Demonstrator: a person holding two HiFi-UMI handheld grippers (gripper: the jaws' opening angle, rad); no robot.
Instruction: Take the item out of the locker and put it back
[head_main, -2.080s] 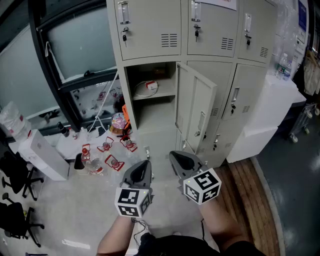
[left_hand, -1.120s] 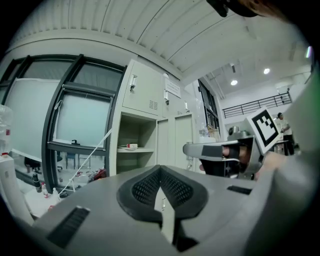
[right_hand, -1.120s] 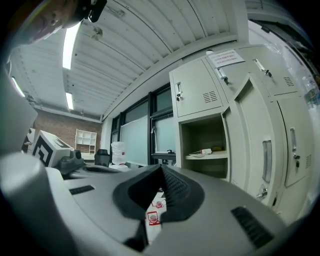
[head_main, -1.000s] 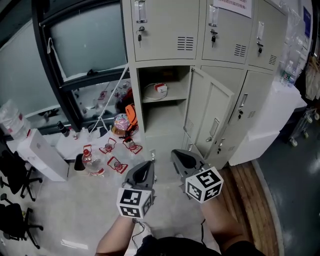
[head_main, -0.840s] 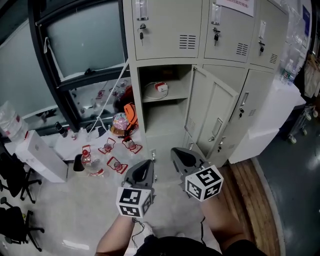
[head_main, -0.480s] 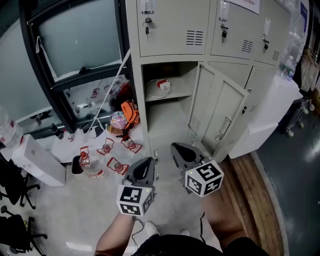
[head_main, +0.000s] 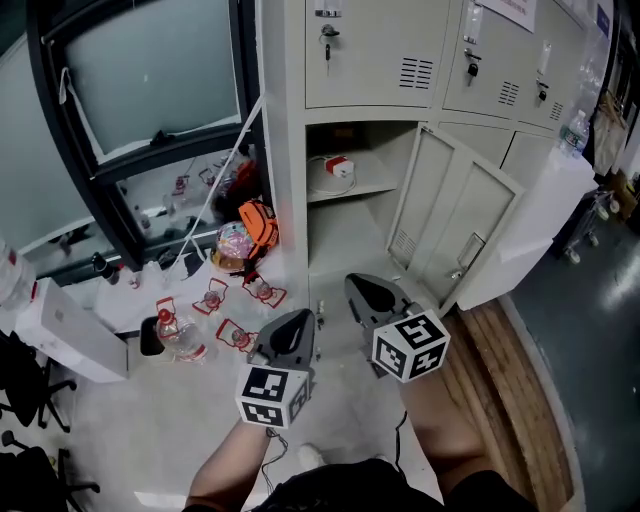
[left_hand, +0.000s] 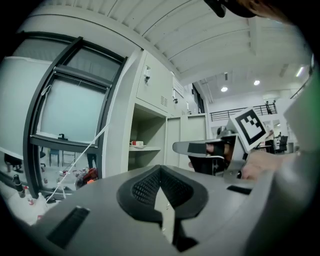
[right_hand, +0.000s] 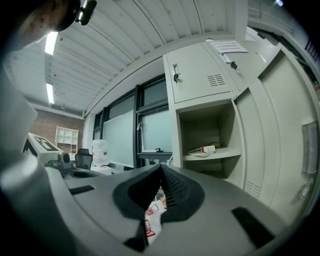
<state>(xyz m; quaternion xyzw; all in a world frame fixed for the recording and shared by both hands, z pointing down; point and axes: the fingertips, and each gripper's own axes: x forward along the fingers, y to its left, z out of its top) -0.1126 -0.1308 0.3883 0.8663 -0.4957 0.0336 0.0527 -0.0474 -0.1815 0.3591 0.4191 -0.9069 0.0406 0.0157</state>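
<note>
Item (head_main: 337, 168) — a white coil with a small red-and-white box — lay on the shelf (head_main: 378, 186) of the open locker (head_main: 284, 150), ahead of and above both claws, well apart from them. Right gripper (head_main: 358, 287): jaws pressed together, nothing between them. Left gripper (head_main: 298, 322): likewise closed and empty, just beside the right one. Locker door (head_main: 455, 220) stood open ahead-right; bottles (head_main: 172, 333) on the floor (head_main: 150, 420) left of the left gripper.

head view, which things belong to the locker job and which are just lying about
Job: open locker, red-and-white item on its shelf, left gripper, right gripper.
Lying about: orange bag, bottle on the floor, white box.
</note>
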